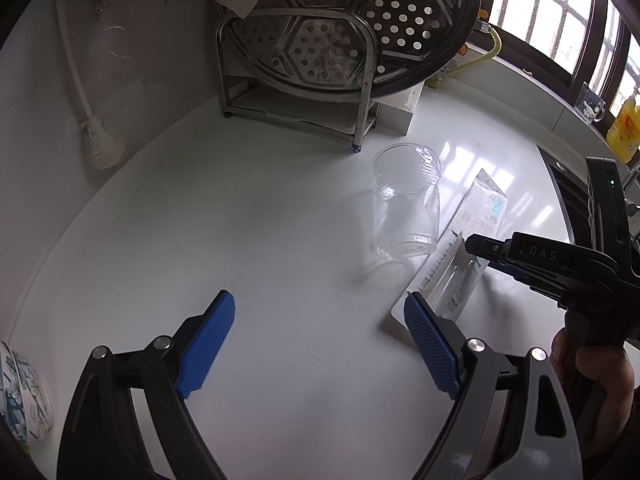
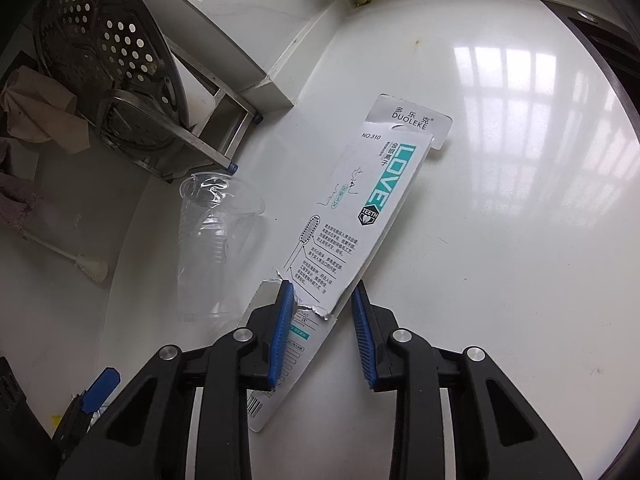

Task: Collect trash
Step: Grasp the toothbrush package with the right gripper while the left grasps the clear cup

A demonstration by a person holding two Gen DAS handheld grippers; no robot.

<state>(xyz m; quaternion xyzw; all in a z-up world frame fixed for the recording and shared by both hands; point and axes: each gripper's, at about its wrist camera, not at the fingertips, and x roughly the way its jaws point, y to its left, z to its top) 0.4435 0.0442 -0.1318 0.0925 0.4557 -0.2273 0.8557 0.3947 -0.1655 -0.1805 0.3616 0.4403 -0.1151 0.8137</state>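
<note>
A crumpled clear plastic cup lies on its side on the white counter, ahead and right of my open, empty left gripper. It also shows in the right wrist view. A torn white toothbrush package card lies flat beside the cup; in the left wrist view it reaches my right fingertip. My right gripper is open, its fingers straddling the card's torn lower end, low over it. The right gripper also shows from the side in the left wrist view.
A steel rack holding a perforated steamer plate stands behind the cup. A white brush hangs on the left wall. A sink edge and an oil bottle are at the right. A patterned dish sits lower left.
</note>
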